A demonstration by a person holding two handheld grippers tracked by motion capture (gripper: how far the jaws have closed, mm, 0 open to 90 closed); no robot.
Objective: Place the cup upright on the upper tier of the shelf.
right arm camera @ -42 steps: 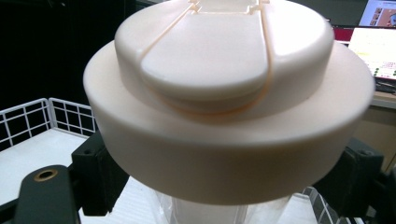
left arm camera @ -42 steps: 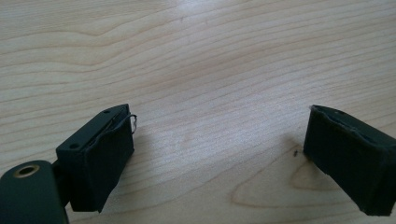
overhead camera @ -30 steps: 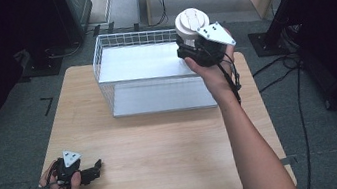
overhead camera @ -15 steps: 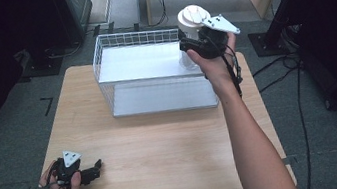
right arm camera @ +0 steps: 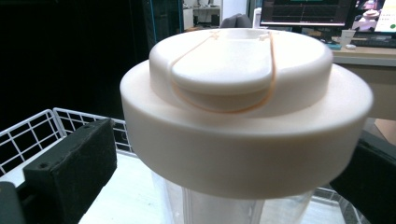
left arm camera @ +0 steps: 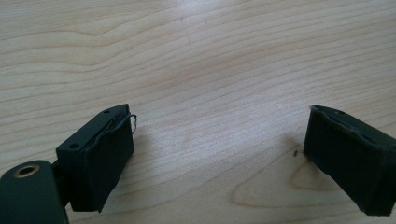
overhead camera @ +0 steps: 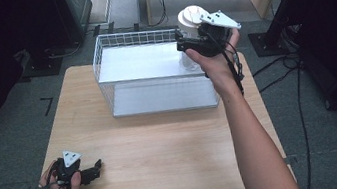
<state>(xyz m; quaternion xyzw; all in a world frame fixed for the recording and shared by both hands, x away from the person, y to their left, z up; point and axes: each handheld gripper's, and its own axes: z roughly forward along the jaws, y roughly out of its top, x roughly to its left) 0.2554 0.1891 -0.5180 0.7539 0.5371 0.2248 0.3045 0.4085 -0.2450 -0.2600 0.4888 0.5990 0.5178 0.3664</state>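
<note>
1. Resting on grey carpet, the wooden worktop (overhead camera: 165, 150) carries a white wire basket (overhead camera: 114, 47) along its far edge; dark stands, cables and a light wood cabinet stand beyond it, with monitors visible in the right gripper view.
2. The basket appears to hold nothing but its pale liner.
3. The right tool (overhead camera: 192, 45) is clamped on a clear jar with a broad white lid (right arm camera: 243, 116), gripping the body just under the lid rim.
4. Change noted: over the past second the jar has risen and moved slightly outward from above the basket's far right corner; it now hangs higher over that corner, upright.
5. Judgement: the jar reads as being lifted out of the basket rather than lowered in; a set-down spot on the bare worktop is the likely next need.
6. The left tool (overhead camera: 94, 169) lies on the worktop near the near left corner, unmoved, jaws well apart with nothing between them; the left gripper view confirms bare wood grain.
</note>
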